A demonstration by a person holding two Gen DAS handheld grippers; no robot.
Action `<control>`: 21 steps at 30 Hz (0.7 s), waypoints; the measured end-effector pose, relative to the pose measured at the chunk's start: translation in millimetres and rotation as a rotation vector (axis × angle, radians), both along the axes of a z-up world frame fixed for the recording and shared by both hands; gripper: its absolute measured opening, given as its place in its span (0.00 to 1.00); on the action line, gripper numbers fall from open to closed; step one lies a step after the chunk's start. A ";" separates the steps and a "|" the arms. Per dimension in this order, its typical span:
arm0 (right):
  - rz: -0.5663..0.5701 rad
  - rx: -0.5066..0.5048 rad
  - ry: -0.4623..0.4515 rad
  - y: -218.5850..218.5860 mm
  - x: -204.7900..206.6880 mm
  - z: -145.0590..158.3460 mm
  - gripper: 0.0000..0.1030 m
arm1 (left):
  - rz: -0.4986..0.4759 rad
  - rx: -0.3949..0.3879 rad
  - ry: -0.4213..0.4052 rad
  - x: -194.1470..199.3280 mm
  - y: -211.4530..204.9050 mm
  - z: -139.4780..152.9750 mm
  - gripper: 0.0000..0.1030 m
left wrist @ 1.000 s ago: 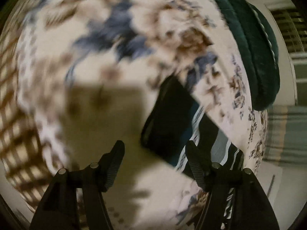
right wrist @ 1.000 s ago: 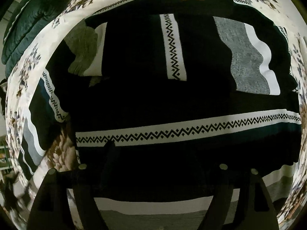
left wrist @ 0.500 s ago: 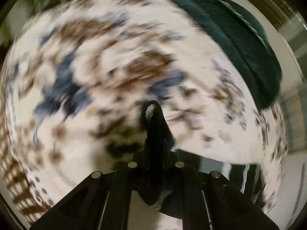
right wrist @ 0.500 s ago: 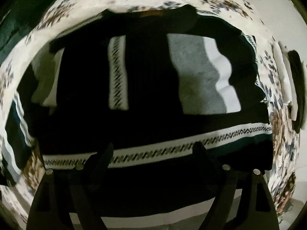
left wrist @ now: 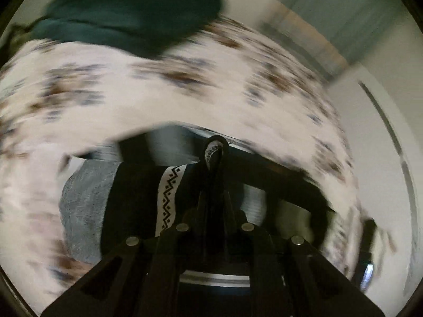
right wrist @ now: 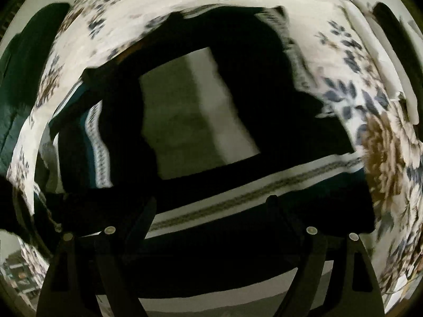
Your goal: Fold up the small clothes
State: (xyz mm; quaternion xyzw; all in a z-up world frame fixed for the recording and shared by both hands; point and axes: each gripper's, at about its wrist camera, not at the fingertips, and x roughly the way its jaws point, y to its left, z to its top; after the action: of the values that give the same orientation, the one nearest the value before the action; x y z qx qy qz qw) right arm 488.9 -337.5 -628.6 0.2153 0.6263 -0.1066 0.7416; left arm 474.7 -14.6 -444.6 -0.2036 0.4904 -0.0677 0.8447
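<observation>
A black sweater with grey and white stripes and zigzag bands (right wrist: 201, 121) lies on a floral bedspread (right wrist: 380, 137). My left gripper (left wrist: 214, 155) is shut on a fold of the sweater's edge (left wrist: 212, 149) and holds it over the rest of the sweater (left wrist: 169, 195). My right gripper (right wrist: 211, 203) is open, its fingers (right wrist: 142, 211) spread just above the sweater's zigzag band; it holds nothing.
A dark green cushion (left wrist: 132, 13) lies at the far edge of the bedspread (left wrist: 105, 92); it also shows in the right wrist view (right wrist: 23, 66). White and dark flat items (right wrist: 370, 39) lie at the bed's right edge. A wall (left wrist: 383, 132) is on the right.
My left gripper closed on the sweater's edge and swung it over the sweater. My right gripper stayed open and shifted right over the sweater.
</observation>
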 end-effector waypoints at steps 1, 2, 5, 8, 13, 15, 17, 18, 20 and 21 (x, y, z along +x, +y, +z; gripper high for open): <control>-0.007 0.001 -0.001 -11.8 0.0 -0.8 0.83 | -0.034 -0.008 0.000 2.5 -24.9 1.4 0.06; -0.016 0.008 -0.002 -22.7 -0.9 -1.3 0.83 | -0.070 -0.015 0.004 4.1 -54.6 3.3 0.07; -0.050 0.039 -0.001 -55.2 -4.9 -1.4 0.83 | -0.136 -0.025 -0.005 6.5 -100.6 11.3 0.11; -0.058 0.097 -0.013 -81.2 -9.9 3.4 0.83 | -0.147 0.045 -0.040 1.5 -110.2 21.0 0.35; -0.016 0.281 -0.060 -80.5 2.6 13.2 0.84 | -0.041 0.227 -0.089 -6.7 -57.0 24.9 1.00; 0.021 0.335 -0.078 -67.0 17.1 12.7 0.84 | 0.022 0.313 -0.065 -10.3 -27.5 16.3 1.00; 0.066 0.357 -0.088 -50.2 36.8 7.3 0.83 | 0.088 0.391 -0.015 -13.8 7.4 5.7 1.00; 0.083 0.358 -0.091 -44.0 42.4 4.8 0.84 | 0.114 0.415 0.006 -15.8 19.4 1.1 1.00; 0.124 0.348 -0.084 -21.7 65.8 -7.5 0.83 | 0.160 0.450 0.043 -23.3 42.4 -6.5 1.00; 0.142 0.355 -0.078 -11.6 76.5 -15.0 0.81 | 0.189 0.475 0.057 -27.9 53.4 -9.0 1.00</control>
State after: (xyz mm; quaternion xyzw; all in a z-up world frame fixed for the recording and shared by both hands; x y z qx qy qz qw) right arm 565.4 -349.1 -643.5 0.3019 0.6195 0.0665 0.7215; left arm 446.8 38.8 -453.5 -0.0463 0.4949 0.1345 0.8573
